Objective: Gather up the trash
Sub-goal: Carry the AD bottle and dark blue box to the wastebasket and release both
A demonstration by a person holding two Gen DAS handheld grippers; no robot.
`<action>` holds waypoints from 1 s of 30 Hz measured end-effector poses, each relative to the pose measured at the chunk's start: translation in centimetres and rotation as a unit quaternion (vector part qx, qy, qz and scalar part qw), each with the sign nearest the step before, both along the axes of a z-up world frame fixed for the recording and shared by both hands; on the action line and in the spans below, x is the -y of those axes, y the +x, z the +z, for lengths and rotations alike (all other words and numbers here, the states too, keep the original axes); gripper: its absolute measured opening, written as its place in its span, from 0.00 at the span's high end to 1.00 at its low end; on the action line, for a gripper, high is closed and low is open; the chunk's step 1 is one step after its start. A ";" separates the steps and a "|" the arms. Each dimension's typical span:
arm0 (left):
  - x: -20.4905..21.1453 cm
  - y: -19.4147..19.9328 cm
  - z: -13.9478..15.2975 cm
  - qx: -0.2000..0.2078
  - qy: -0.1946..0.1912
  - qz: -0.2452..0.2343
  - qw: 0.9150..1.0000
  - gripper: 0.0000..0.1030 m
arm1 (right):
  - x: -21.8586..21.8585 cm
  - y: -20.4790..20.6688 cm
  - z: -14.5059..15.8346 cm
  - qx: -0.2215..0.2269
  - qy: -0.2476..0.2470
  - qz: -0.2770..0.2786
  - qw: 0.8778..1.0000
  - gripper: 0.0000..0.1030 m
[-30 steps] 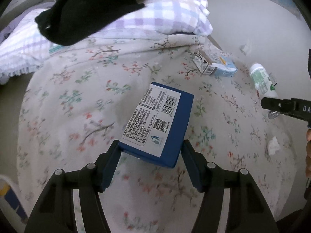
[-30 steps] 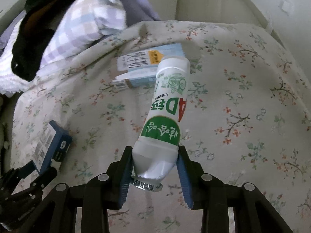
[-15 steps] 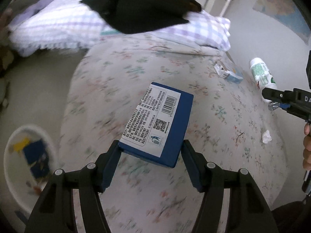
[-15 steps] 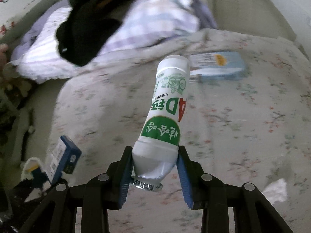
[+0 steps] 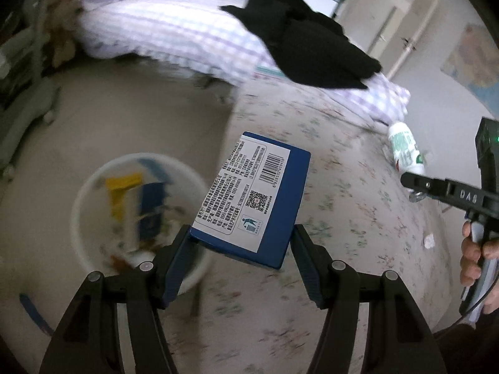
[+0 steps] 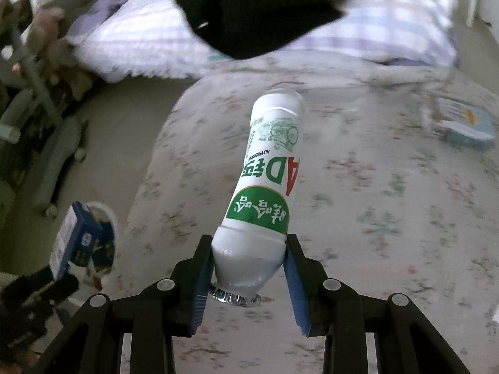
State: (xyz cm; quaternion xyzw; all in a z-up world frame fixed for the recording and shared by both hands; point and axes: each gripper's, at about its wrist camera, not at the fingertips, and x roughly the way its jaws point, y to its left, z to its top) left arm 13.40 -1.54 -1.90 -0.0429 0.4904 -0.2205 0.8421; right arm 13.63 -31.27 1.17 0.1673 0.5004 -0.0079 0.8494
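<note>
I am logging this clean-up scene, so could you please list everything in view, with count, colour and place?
Box: one, dark blue, white label, in left gripper.
Bottle: one, white and green, in right gripper.
Bin: one, white, on floor beside bed, trash inside.
Carton: one, light blue, on bedspread.
Bedspread: one, floral, on bed.
Pillow: one, lilac check, bed head.
Garment: one, black, on pillow.
Left gripper: shut on box.
Right gripper: shut on bottle.

A blue box with a white barcode label tilts up toward 1 o'clock, and a white, green-labelled bottle, foil cap down, leans toward 12 o'clock, both held off the bed.
</note>
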 end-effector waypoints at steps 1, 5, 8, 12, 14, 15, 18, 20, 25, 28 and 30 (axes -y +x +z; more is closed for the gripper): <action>-0.8 0.1 -0.1 -0.002 -0.001 0.007 1.000 0.36 | -0.7 0.2 0.0 0.000 -0.001 0.006 1.000 0.62; -4.4 0.5 -0.6 -0.011 0.001 0.038 0.999 0.36 | -3.8 1.4 -0.4 0.000 -0.005 0.034 0.999 0.62; -6.4 0.7 -1.2 -0.019 0.007 0.061 0.998 0.36 | -6.0 2.2 -0.8 -0.003 -0.001 0.051 0.999 0.62; -8.4 1.3 -2.4 -0.037 0.013 0.090 0.995 0.36 | -8.6 3.1 -1.5 -0.009 0.009 0.069 0.998 0.62; -9.0 1.5 -2.8 -0.040 0.021 0.101 0.994 0.35 | -9.9 3.5 -1.9 -0.012 0.013 0.077 0.997 0.62; -9.3 1.6 -3.0 -0.043 0.023 0.106 0.993 0.35 | -10.4 3.7 -2.0 -0.013 0.014 0.080 0.997 0.62; -9.8 2.0 -3.6 -0.048 0.037 0.122 0.991 0.35 | -12.2 4.0 -2.3 -0.015 0.019 0.092 0.995 0.62; -9.7 2.1 -3.8 -0.046 0.048 0.124 0.990 0.30 | -13.3 4.4 -2.6 -0.016 0.023 0.101 0.994 0.62; -10.3 1.9 -3.2 -0.032 0.056 0.134 0.989 0.19 | -15.5 4.8 -3.1 -0.020 0.030 0.124 0.992 0.62; -11.1 1.8 -3.0 -0.032 0.069 0.148 0.986 0.17 | -16.7 5.0 -3.5 -0.024 0.033 0.136 0.990 0.62; -11.7 1.8 -3.1 -0.036 0.071 0.159 0.984 0.17 | -17.4 5.2 -3.9 -0.030 0.036 0.143 0.989 0.62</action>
